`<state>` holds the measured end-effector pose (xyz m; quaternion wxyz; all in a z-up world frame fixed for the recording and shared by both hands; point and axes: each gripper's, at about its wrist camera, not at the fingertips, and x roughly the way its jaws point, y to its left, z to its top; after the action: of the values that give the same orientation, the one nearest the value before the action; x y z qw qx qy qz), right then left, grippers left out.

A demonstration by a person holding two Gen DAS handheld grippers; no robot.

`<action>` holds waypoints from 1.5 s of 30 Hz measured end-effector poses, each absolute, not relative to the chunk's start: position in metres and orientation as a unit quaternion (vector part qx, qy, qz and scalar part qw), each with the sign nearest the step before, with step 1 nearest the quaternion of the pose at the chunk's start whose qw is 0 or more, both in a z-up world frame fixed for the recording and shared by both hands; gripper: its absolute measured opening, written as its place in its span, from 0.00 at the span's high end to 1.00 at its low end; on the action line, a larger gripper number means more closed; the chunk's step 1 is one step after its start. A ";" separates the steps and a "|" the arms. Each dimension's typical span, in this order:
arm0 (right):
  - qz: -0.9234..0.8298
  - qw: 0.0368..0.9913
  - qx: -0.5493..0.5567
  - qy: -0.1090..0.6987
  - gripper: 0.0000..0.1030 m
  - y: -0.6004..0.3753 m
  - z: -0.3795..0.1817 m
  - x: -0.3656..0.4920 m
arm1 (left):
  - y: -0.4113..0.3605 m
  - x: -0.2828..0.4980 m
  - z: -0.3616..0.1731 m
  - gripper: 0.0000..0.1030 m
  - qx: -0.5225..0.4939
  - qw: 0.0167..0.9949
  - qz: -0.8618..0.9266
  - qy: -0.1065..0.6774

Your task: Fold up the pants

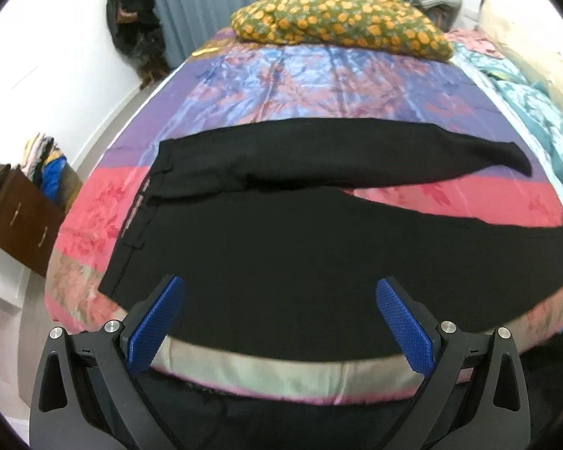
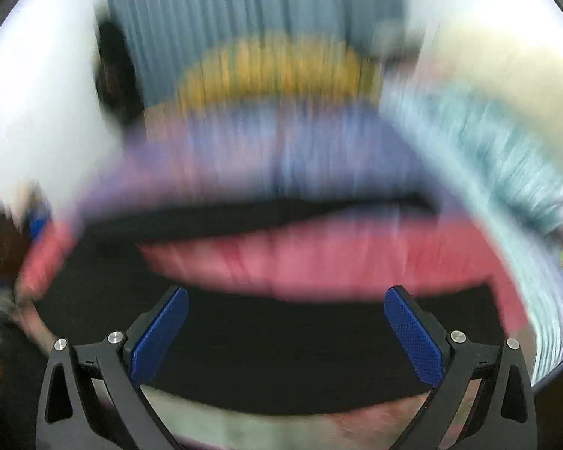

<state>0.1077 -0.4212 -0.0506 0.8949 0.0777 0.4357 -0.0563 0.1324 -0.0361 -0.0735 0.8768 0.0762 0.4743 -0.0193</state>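
- Left wrist view: a pair of black pants (image 1: 281,225) lay spread flat across a bed (image 1: 244,371) covered in a striped floral bedspread (image 1: 319,82) of purple, blue and pink bands.
- The waistband (image 1: 135,217) lay toward the left side of that view, and the two legs ran off to the right, parted by a wedge of pink cover.
- The far leg (image 1: 356,150) was narrow and ended in a cuff near the right side; the near leg filled most of the foreground.
- The left gripper (image 1: 279,287) hung over the near leg with its blue pads (image 1: 155,322) spread wide and nothing between them.
- A green pillow with orange dots (image 1: 341,18) sat at the far end of the bed, a teal patterned blanket (image 1: 536,112) bunched along its right side, and a brown drawer unit (image 1: 22,217) stood on the floor at left.
- The right wrist view was heavily smeared by motion; the pants (image 2: 281,356) showed only as dark bands on the pink cover.
- The right gripper (image 2: 286,294) also stood wide apart above the near dark band, gripping nothing.
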 end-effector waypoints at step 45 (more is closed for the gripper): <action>-0.229 0.797 0.239 0.505 0.24 -0.753 -0.179 0.287 | -0.073 0.170 -0.157 0.01 0.121 0.825 0.013 0.552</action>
<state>0.2872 -0.7529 -0.1788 0.7973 0.2386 0.5048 -0.2292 0.1705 -0.0726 -0.1567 0.8252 0.1210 0.5516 0.0132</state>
